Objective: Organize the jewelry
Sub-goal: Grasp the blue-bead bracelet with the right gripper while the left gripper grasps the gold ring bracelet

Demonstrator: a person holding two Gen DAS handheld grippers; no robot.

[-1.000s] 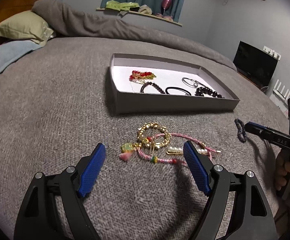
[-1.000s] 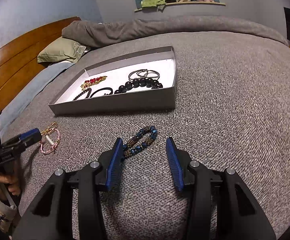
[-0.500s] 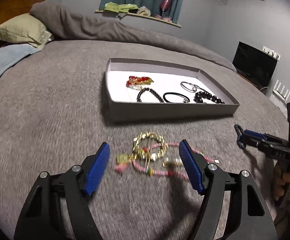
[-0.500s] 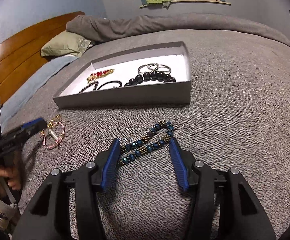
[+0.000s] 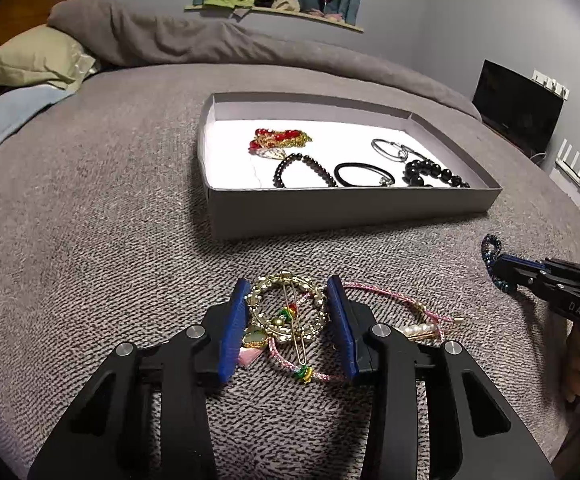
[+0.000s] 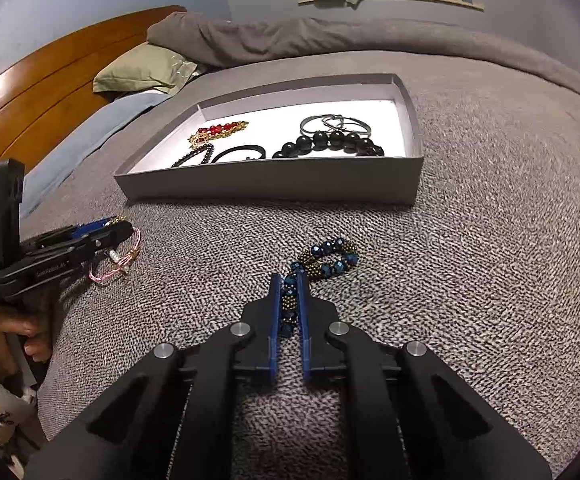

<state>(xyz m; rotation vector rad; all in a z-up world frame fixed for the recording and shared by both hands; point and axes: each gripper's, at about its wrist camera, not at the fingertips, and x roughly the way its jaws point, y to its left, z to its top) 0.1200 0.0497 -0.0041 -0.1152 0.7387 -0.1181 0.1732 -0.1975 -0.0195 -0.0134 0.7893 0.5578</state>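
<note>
A grey box [image 5: 350,208] [image 6: 273,180] with a white floor holds several bracelets and rings. My left gripper [image 5: 287,292] has closed around a gold beaded ring piece [image 5: 285,308] lying on the bed, its blue pads touching both sides. A pink cord bracelet [image 5: 394,300] with pearls lies under and right of it. My right gripper [image 6: 290,284] is shut on the near end of a blue and bronze beaded bracelet [image 6: 330,256], which rests on the blanket; it also shows in the left wrist view [image 5: 492,256].
The grey blanket [image 5: 89,220] covers the bed. A green pillow [image 5: 37,60] and wooden headboard [image 6: 29,92] lie at the far left. A dark screen [image 5: 518,120] stands by the right wall.
Both grippers moved forward and down onto the jewelry and closed: the left around the gold ring piece, the right onto the blue beaded bracelet.
</note>
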